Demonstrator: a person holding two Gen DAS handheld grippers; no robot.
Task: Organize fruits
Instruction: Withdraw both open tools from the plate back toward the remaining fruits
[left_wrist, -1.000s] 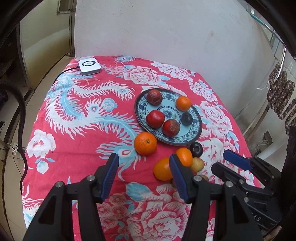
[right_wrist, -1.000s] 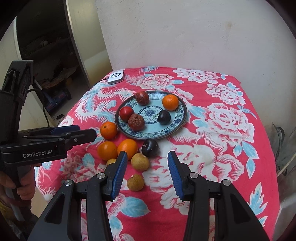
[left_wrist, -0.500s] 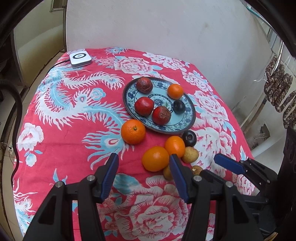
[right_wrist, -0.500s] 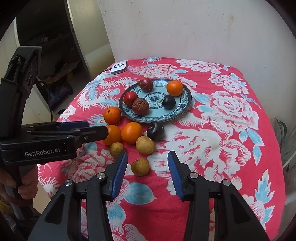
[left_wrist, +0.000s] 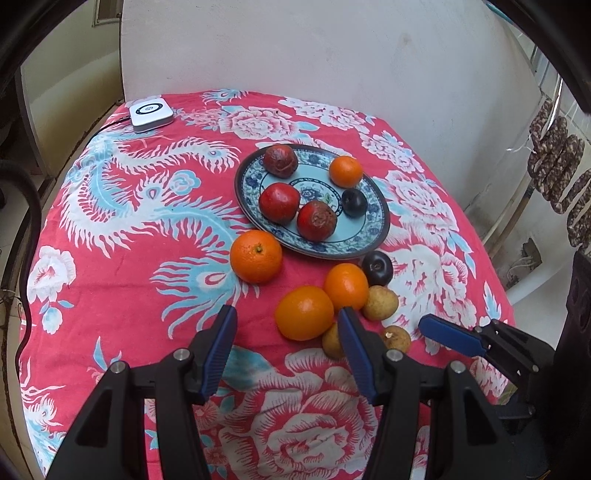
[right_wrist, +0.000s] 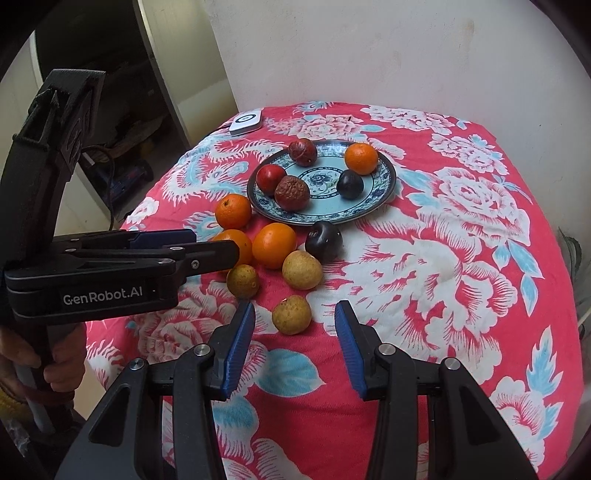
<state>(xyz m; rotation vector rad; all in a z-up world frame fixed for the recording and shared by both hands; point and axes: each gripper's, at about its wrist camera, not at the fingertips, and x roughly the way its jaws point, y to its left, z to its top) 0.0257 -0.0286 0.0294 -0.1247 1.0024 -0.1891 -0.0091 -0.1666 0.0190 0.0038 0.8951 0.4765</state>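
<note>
A blue patterned plate (left_wrist: 373, 236) (right_wrist: 384, 192) holds several fruits: red ones, a small orange and a dark plum. In front of it on the red floral cloth lie three oranges (left_wrist: 304, 312) (right_wrist: 274, 245), a dark plum (left_wrist: 377, 268) (right_wrist: 323, 240) and three yellow-brown fruits (right_wrist: 291, 314) (left_wrist: 380, 302). My left gripper (left_wrist: 288, 332) is open and empty, with the nearest orange between its fingertips' line. My right gripper (right_wrist: 295, 332) is open and empty, just short of the nearest yellow-brown fruit. Each gripper shows in the other's view.
A white square device (left_wrist: 150, 113) (right_wrist: 246, 122) with a cable lies at the table's far left corner. A white wall stands behind the table. The table drops off at left and right edges. Dark sausages (left_wrist: 557, 170) hang at the right.
Both grippers have moved forward and lower toward the loose fruits. The fruits now appear larger and nearer the fingertips. Both stay open; no fruit has moved.
</note>
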